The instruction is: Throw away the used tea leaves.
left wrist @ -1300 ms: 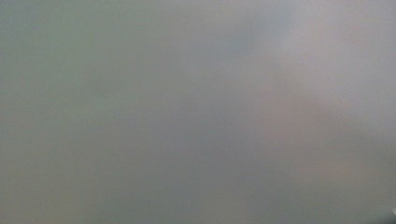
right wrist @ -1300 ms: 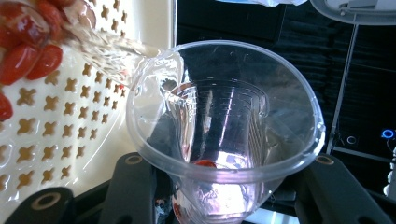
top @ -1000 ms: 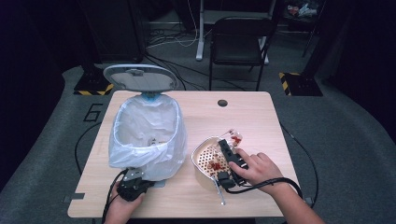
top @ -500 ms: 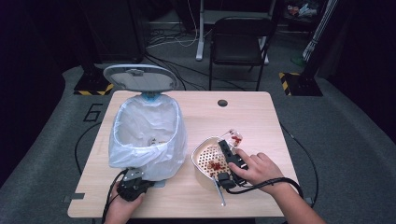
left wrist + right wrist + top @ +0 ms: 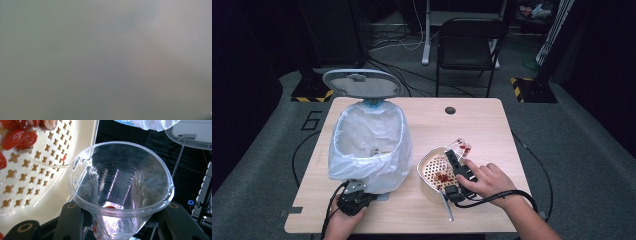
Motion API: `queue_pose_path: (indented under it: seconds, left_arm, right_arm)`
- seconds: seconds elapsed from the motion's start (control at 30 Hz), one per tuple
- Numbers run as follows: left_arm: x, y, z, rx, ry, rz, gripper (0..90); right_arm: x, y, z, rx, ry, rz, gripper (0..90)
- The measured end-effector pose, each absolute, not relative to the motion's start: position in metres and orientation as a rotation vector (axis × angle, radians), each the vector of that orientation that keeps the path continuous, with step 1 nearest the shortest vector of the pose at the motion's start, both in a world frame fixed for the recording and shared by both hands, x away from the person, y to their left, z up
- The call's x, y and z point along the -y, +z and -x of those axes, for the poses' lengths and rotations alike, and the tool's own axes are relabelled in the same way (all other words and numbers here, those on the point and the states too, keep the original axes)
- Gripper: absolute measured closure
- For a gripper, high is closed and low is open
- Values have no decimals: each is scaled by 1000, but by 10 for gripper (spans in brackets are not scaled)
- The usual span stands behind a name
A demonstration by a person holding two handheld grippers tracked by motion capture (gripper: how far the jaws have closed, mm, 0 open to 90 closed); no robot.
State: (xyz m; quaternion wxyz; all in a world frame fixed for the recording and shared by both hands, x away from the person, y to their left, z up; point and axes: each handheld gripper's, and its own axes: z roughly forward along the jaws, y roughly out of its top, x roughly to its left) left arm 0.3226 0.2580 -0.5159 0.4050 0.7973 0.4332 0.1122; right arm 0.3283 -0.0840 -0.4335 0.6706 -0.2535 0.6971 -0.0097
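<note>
A clear plastic cup (image 5: 120,185) lies on its side between the jaws of my right gripper (image 5: 122,220), which is shut on it. The cup's mouth faces the camera, with a red scrap near its bottom. Its rim hangs beside a cream perforated strainer (image 5: 37,182) that holds red fruit pieces (image 5: 17,137). From above, my right gripper (image 5: 452,157) holds the cup (image 5: 461,146) at the far right rim of the strainer (image 5: 424,167). My left gripper (image 5: 353,200) sits at the foot of the white-bagged bin (image 5: 367,145). Its own view is a grey blur and its jaws are hidden.
The bin's grey lid (image 5: 361,83) stands open at the back. A thin grey handle (image 5: 447,206) sticks out from the strainer toward the table's front edge. A round hole (image 5: 450,110) marks the far tabletop. A black chair (image 5: 467,45) stands behind the table.
</note>
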Motion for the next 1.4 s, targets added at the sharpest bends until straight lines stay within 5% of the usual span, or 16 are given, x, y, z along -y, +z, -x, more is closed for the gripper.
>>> queue_pose_path:
  seconds: [1.4]
  left_arm:
    - [-258,-516,-323,-1093,283,-2012,900]
  right_arm:
    - [90,-423,-328,-1632,144,413,542]
